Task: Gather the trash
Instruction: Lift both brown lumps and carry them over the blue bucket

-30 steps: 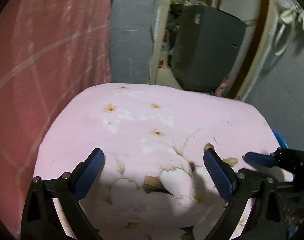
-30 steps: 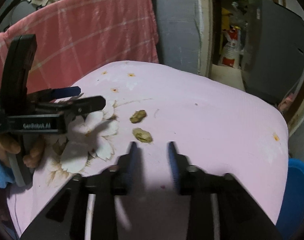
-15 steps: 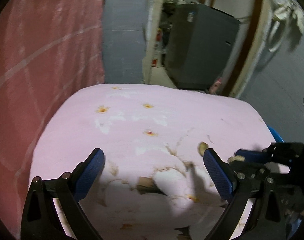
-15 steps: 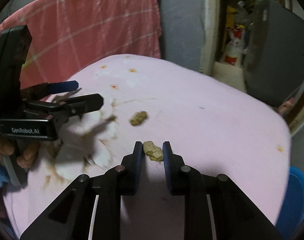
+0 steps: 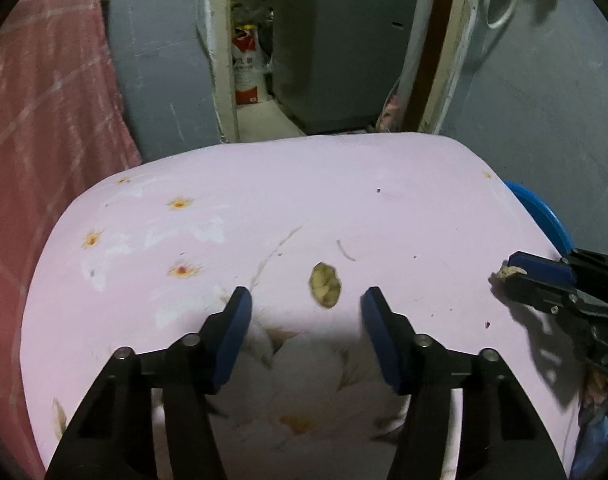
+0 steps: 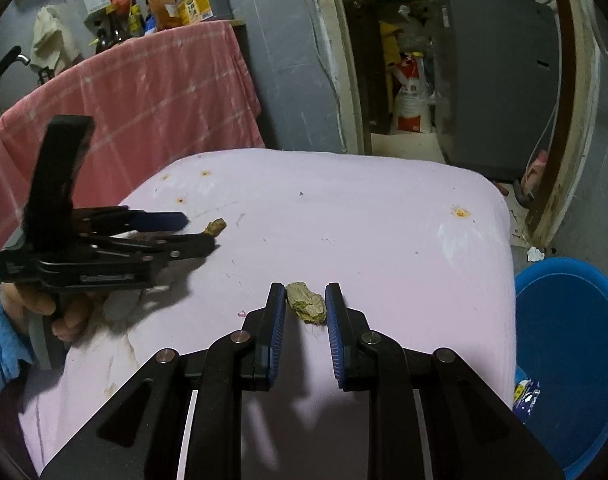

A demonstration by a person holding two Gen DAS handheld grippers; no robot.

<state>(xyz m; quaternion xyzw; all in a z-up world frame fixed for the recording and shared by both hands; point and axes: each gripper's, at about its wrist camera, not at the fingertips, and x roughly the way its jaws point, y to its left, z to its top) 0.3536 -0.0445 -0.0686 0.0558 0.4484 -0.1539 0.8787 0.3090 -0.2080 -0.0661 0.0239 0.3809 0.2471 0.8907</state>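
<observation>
L gripper (image 5: pixel 304 304): jaws wide, empty. Scrap no. 1 (image 5: pixel 325 284) lies on pink sheet (image 5: pixel 384 208) at frame centre, just ahead of tips, nearer the right finger, long axis approx. along the fingers.

R gripper (image 6: pixel 305 304): jaws narrow around scrap no. 2 (image 6: pixel 306 307), frame centre; can't tell if pads touch.

Count: 2 scraps, 1 blue tub (image 6: pixel 564 360), lower right.

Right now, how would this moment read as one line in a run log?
right gripper: jaws shut on tan scrap | left gripper: jaws open, second scrap ahead on pink cloth | blue basin: beside cloth
</observation>
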